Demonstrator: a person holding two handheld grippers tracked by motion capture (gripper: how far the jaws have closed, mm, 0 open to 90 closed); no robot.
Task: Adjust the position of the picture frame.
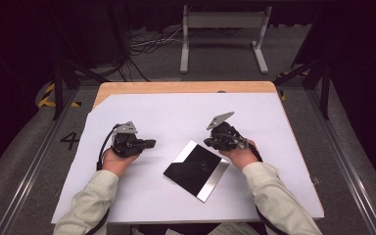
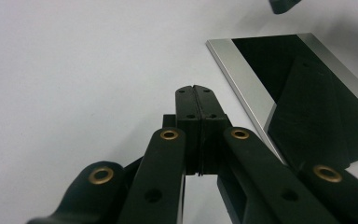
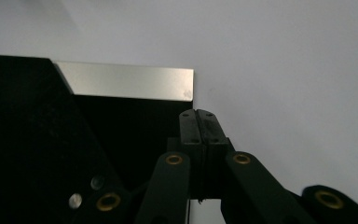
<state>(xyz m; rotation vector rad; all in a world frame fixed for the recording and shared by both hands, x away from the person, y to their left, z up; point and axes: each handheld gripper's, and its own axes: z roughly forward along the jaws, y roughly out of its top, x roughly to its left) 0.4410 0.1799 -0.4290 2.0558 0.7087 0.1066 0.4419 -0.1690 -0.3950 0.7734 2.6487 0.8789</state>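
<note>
A square, mirror-like plate (image 1: 196,169) with a dark glossy face and silver edge strips lies flat on the white sheet (image 1: 176,112), turned like a diamond. My left gripper (image 1: 151,143) rests to the plate's left, pointing right toward it, with its jaws pressed together and nothing between them. In the left gripper view the shut gripper (image 2: 196,88) stops short of the plate's silver edge (image 2: 242,79). My right gripper (image 1: 208,143) hovers at the plate's upper right corner, also shut and empty. In the right gripper view the shut gripper (image 3: 197,113) sits over the plate (image 3: 121,81) near its corner.
The white sheet covers most of a wooden table (image 1: 186,87), whose bare far edge shows. Beyond the table stand a grey metal frame (image 1: 223,34) and floor cables (image 1: 147,44). Dark rails run along both sides.
</note>
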